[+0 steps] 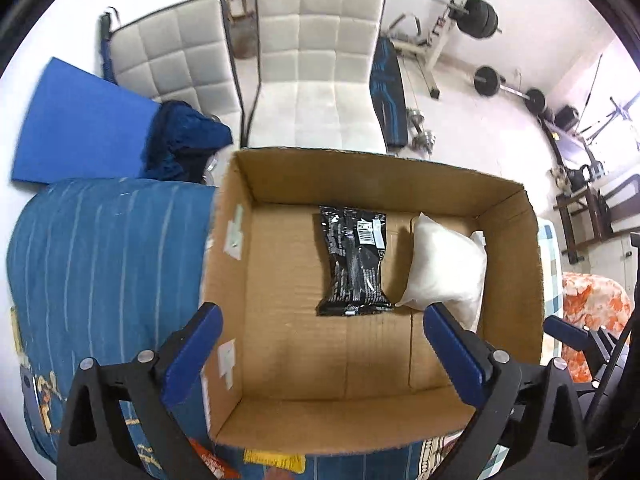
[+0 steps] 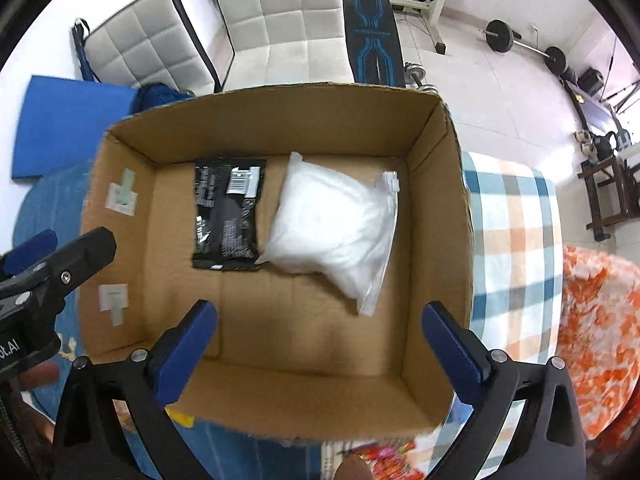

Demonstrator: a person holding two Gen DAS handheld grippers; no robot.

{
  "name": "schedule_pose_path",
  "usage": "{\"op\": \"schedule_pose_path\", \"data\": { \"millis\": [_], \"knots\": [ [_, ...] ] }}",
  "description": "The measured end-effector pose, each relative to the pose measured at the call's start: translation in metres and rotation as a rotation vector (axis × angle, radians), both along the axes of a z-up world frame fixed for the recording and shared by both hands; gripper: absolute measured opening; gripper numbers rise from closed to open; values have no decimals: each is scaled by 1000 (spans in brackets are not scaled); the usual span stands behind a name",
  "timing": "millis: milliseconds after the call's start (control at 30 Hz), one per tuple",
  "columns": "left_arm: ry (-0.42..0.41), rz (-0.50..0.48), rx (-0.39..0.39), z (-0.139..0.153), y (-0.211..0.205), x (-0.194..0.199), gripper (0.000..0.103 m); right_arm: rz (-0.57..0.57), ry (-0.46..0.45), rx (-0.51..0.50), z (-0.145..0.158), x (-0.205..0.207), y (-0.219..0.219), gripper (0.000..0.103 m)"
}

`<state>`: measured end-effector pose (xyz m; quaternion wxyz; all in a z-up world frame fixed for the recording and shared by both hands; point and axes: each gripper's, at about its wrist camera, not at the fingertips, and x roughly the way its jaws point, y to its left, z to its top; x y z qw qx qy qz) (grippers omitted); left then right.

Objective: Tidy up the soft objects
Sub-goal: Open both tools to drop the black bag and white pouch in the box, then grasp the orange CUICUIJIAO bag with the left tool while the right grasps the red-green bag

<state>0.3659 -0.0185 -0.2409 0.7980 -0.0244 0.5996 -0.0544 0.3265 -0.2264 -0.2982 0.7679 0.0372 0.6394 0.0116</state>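
An open cardboard box (image 1: pixel 508 248) (image 2: pixel 436 220) sits on a bed. Inside lie a black packet (image 1: pixel 354 260) (image 2: pixel 227 212) and, to its right, a white soft plastic bag (image 1: pixel 446 268) (image 2: pixel 336 228). My left gripper (image 1: pixel 320 316) hovers open and empty over the box's near left part. My right gripper (image 2: pixel 320 312) hovers open and empty over the box's near part, just short of the white bag. The left gripper also shows at the left edge of the right wrist view (image 2: pixel 48 268).
A blue striped bedcover (image 1: pixel 104 264) lies left of the box, a checked cloth (image 2: pixel 516 248) and an orange floral cloth (image 2: pixel 600 328) right of it. Behind stand white padded chairs (image 1: pixel 320 68), a blue mat (image 1: pixel 80 124), a weight bench (image 2: pixel 374 36) and barbells (image 1: pixel 508 84).
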Motion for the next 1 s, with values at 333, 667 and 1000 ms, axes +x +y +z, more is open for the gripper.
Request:
{"op": "schedule_pose_path", "data": {
  "millis": [333, 667, 1000],
  "knots": [
    [-129, 39, 39, 49, 13, -66, 103, -33, -150, -25, 62, -67, -2, 103],
    [-220, 24, 41, 93, 12, -126, 103, 7, -262, -22, 114, -135, 8, 103],
    [-141, 113, 78, 79, 52, -178, 103, 25, -46, -33, 59, -183, -51, 103]
  ]
}}
